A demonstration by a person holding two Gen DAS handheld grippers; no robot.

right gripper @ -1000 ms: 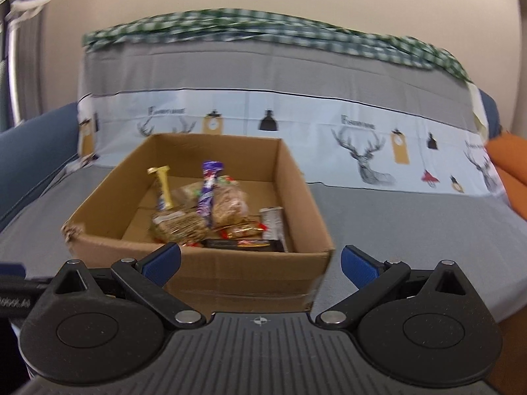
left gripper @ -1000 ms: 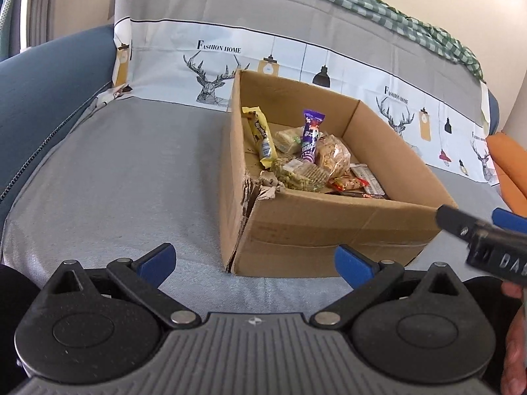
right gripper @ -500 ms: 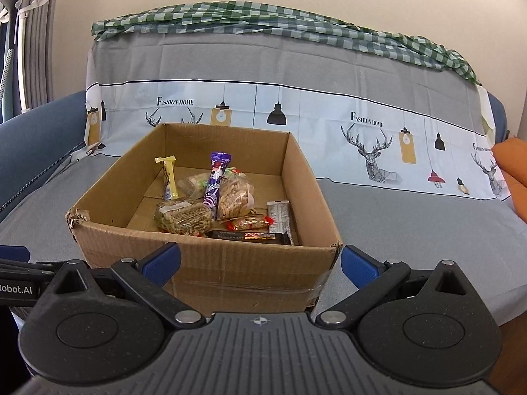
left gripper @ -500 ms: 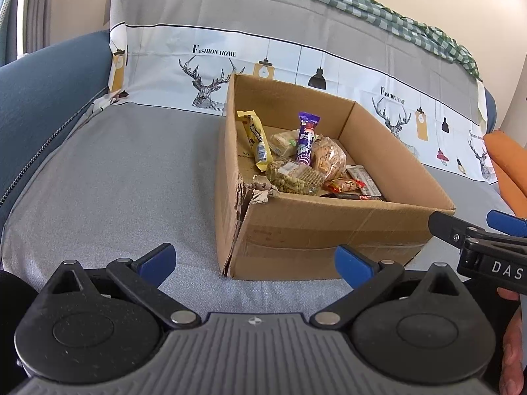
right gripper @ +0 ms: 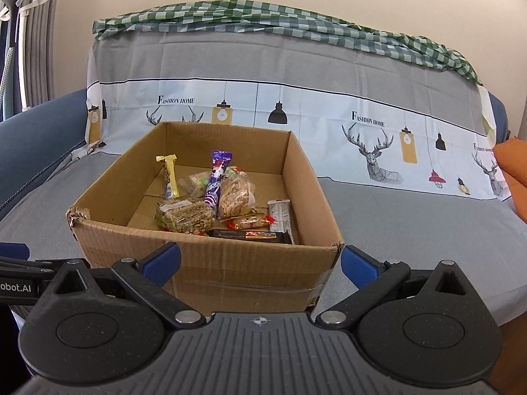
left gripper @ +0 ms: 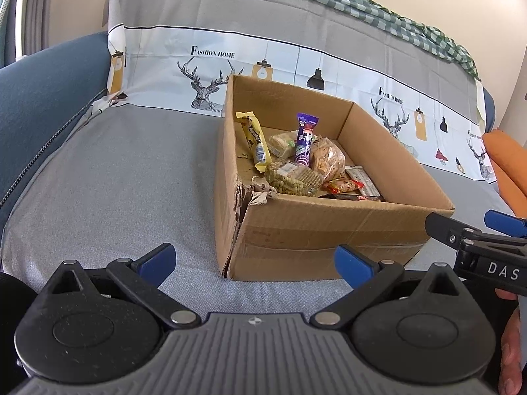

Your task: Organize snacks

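Note:
An open cardboard box (left gripper: 329, 230) (right gripper: 210, 263) stands on a grey-covered sofa. Inside lie several snacks: a purple wrapper (left gripper: 304, 138) (right gripper: 217, 177) standing upright, a yellow bar (left gripper: 253, 138) (right gripper: 170, 176) leaning on the left wall, a clear bag of green-brown bars (left gripper: 293, 177) (right gripper: 184, 219), a bag of peanuts (left gripper: 326, 161) (right gripper: 235, 196), a red-ended candy (right gripper: 252, 222) and a dark bar (right gripper: 253, 235). My left gripper (left gripper: 255, 260) is open, empty, just short of the box's torn near-left corner. My right gripper (right gripper: 260, 261) is open, empty, before the box's front wall.
The sofa seat (left gripper: 125, 171) is a grey cover with a white deer-print band along the backrest (right gripper: 362, 125). A blue armrest (left gripper: 42, 79) rises on the left, an orange cushion (left gripper: 507, 154) on the right. A green checked cloth (right gripper: 263, 19) drapes the sofa top.
Both grippers have drawn back and risen slightly, so the box sits a little lower and farther in the views. Both stay open and empty. The snacks have not moved.

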